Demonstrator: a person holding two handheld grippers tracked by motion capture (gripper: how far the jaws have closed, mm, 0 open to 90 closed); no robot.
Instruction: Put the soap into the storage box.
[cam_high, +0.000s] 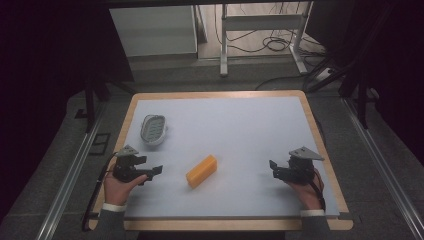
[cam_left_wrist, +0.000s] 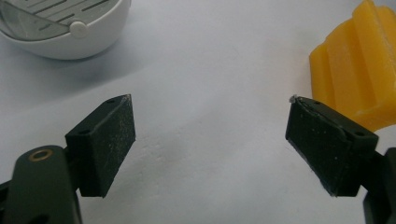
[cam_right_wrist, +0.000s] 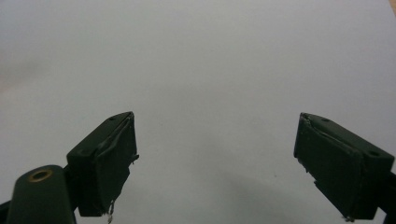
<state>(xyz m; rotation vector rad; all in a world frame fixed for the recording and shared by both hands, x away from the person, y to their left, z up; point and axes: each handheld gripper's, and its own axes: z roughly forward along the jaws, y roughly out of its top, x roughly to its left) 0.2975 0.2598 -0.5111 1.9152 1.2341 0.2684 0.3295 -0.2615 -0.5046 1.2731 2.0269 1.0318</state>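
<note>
A yellow ribbed bar (cam_high: 202, 171) lies near the middle front of the pale mat (cam_high: 235, 125). A white oval dish with a slotted grey insert (cam_high: 153, 129) sits at the left. My left gripper (cam_high: 154, 172) rests on the mat left of the bar, open and empty. In the left gripper view the gripper (cam_left_wrist: 210, 140) stands wide, with the bar (cam_left_wrist: 359, 70) beyond its right jaw and the dish (cam_left_wrist: 65, 28) at top left. My right gripper (cam_high: 273, 167) rests at the right, open and empty, and in the right gripper view it (cam_right_wrist: 215, 158) faces bare mat.
The mat lies on a wooden-edged table (cam_high: 320, 135). Metal rails (cam_high: 70, 170) run along both sides of the table. Beyond the far edge stand a white cabinet (cam_high: 155, 30), a desk frame (cam_high: 262, 22) and loose cables (cam_high: 272, 45) on the floor.
</note>
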